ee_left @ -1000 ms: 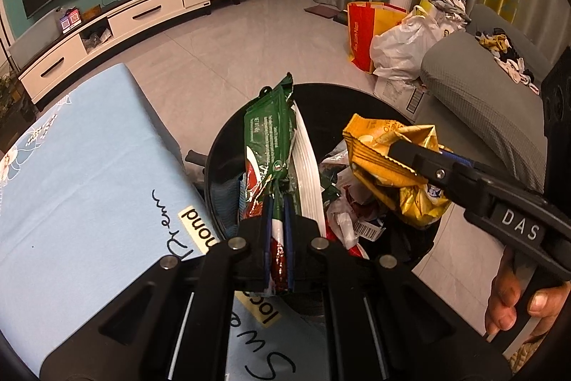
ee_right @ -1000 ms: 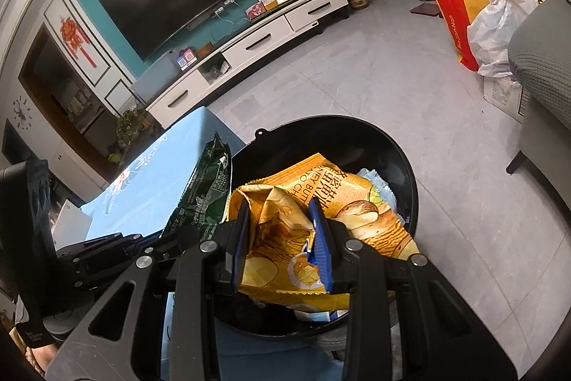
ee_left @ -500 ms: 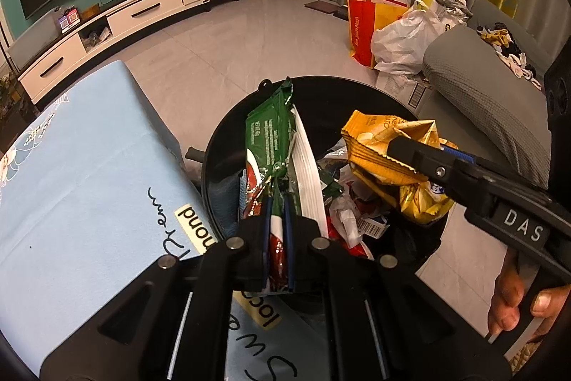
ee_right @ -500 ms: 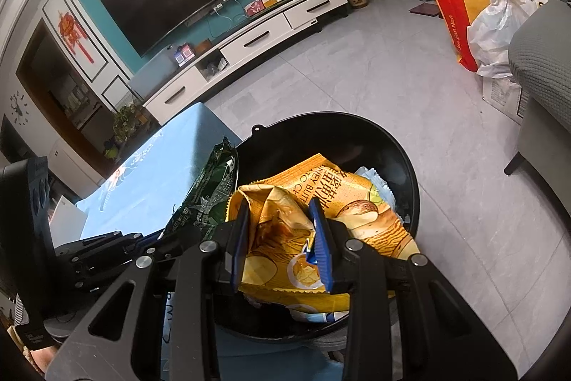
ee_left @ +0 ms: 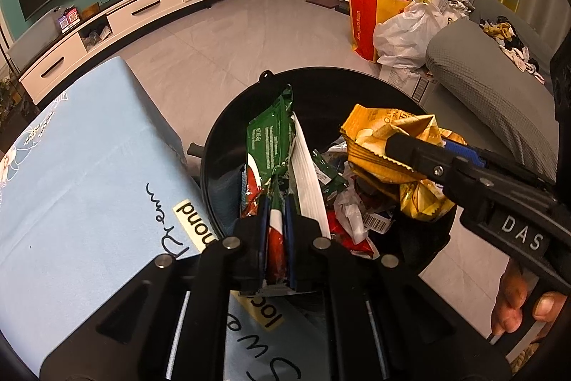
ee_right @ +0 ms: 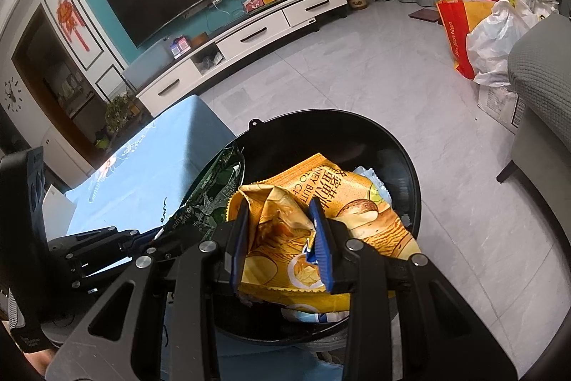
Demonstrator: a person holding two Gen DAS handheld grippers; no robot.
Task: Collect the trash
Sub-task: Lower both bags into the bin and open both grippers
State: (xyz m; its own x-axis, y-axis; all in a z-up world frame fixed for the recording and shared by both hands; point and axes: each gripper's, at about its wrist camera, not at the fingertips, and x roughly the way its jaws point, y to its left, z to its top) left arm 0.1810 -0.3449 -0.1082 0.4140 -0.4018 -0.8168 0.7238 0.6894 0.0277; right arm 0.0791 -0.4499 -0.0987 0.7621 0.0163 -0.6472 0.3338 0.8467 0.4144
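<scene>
The left gripper [ee_left: 276,220] is clamped on a green wrapper [ee_left: 269,145] that stands up over the left half of the black bin [ee_left: 214,145], a white sheet pressed against its right side. The right gripper [ee_right: 282,234] pinches a crumpled yellow chip bag [ee_right: 357,202] above the right half of the same bin. Loose wrappers and a barcode scrap [ee_left: 374,224] lie inside at the bottom. The bin sits against the right edge of a light blue cloth [ee_left: 89,166] with printed writing
</scene>
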